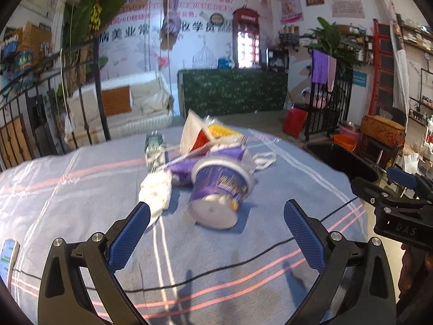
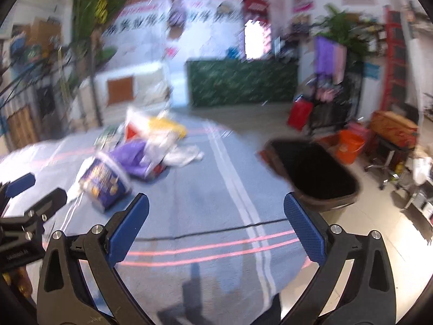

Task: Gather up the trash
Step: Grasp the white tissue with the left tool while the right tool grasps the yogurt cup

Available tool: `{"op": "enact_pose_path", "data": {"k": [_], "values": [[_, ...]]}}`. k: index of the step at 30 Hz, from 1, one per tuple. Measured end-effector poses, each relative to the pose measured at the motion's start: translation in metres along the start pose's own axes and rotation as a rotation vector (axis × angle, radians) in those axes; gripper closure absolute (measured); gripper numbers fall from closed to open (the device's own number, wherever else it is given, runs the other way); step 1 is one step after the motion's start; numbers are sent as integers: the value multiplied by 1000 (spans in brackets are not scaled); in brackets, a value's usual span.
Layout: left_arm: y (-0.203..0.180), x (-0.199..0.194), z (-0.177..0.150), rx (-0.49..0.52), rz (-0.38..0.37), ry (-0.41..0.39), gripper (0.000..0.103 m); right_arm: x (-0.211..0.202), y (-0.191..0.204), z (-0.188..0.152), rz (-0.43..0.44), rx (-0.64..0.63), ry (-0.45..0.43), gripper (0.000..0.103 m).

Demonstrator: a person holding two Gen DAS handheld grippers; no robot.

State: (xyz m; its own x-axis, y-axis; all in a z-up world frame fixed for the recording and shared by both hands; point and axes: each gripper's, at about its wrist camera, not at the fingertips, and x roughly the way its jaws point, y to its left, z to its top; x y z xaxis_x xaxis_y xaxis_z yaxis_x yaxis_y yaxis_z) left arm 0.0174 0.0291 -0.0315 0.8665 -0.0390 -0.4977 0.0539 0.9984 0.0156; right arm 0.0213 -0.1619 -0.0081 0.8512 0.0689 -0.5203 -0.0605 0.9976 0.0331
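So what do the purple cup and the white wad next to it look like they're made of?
The purple cup looks like printed paper or thin plastic with a glossy wrap: plain white base, rolled white rim. The white wad looks like crumpled tissue or thin plastic film: soft irregular folds, matte; blur leaves it open.

From my left wrist camera, I can read large Chinese characters on the back wall banner (image 1: 173,31), including "美业" and "学员". The letters "DAS" are moulded on the black body of the right gripper (image 1: 397,187). Printing on the purple cup (image 1: 220,192) is too blurred to read, and my right wrist view is blurred throughout.
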Motion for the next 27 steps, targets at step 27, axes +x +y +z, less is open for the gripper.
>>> {"op": "enact_pose_path", "data": {"k": [27], "values": [[124,80,6,-135,-23,377,14,117,147,32,478,-614,228,5]]}}
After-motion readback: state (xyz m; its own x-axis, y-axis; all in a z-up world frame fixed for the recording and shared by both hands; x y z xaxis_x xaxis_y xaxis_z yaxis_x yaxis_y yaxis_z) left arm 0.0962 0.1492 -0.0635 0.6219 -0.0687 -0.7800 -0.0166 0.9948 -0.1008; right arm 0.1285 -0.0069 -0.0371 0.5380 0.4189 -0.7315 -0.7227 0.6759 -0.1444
